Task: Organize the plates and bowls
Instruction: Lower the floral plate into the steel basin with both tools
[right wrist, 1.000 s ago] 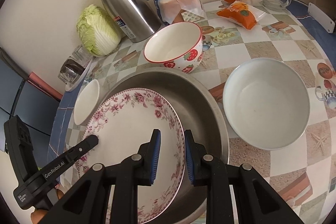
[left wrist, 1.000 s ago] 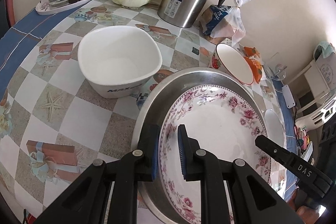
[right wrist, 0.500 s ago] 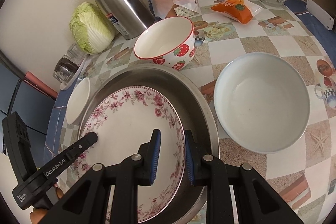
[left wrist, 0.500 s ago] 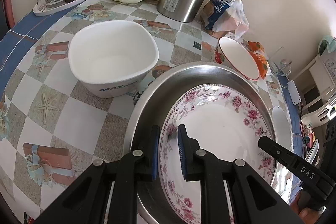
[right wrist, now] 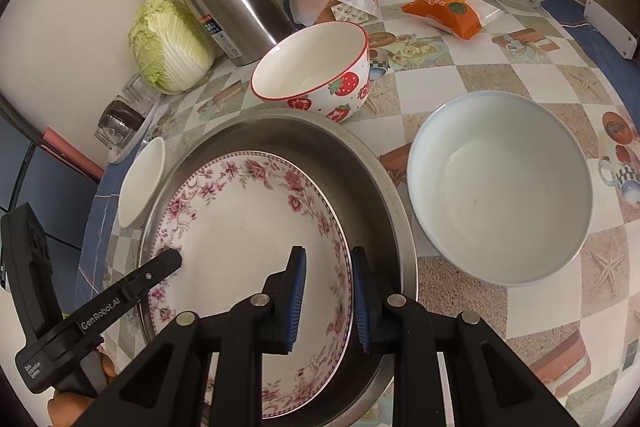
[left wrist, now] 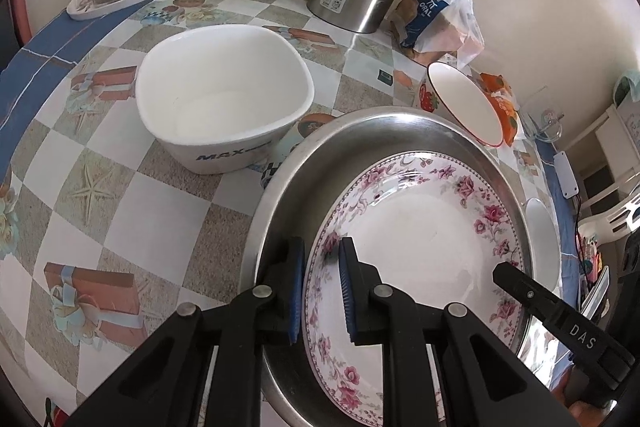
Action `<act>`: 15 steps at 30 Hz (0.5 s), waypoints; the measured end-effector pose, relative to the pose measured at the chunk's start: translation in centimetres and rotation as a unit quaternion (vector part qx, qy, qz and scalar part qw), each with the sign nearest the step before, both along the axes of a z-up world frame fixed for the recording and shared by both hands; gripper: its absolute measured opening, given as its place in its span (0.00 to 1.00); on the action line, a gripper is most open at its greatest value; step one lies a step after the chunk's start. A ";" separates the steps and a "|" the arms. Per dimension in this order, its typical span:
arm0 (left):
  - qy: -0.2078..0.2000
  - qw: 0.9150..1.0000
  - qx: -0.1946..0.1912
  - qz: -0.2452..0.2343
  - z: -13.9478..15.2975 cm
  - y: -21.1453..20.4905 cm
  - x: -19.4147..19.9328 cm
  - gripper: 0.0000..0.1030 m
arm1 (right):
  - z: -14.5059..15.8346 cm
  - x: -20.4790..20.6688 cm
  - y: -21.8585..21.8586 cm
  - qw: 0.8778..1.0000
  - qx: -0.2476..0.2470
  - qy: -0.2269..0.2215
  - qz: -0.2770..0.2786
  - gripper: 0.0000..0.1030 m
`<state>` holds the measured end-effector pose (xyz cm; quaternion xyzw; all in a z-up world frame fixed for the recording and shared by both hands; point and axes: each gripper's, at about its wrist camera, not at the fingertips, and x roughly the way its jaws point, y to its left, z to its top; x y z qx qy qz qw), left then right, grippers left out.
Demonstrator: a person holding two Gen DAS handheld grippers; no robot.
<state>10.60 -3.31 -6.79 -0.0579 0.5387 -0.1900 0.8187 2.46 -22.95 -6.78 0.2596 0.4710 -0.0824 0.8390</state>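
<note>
both claws grip one plate: left gripper [left wrist: 320, 287] and right gripper [right wrist: 326, 301] are clamped on opposite rims of the white, pink-flowered china plate [right wrist: 248, 239], which sits in the round steel basin [right wrist: 320, 143]. strawberry-print bowl [right wrist: 312, 75], pale round bowl [right wrist: 500, 187] and squarish white bowl [left wrist: 224, 107] stand loose on the table, unsorted.

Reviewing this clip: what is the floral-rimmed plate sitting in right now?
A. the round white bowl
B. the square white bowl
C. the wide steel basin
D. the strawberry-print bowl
C: the floral-rimmed plate lies inside the steel basin, whose wall rings it, while the left gripper and right gripper each have jaws astride opposite edges of its rim.
</note>
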 end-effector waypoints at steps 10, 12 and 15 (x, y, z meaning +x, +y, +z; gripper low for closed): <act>0.005 1.000 0.001 0.013 0.2 0.5 -0.1 0.17 | -0.2 0.2 0.3 1.000 0.000 0.007 0.011 0.23; 0.005 1.000 0.004 0.012 0.2 0.4 -0.1 0.17 | -0.2 0.3 0.3 1.000 0.000 0.007 0.012 0.24; 0.006 1.000 0.006 0.011 0.2 0.4 -0.1 0.17 | -0.2 0.2 0.4 1.000 -0.005 0.009 0.012 0.24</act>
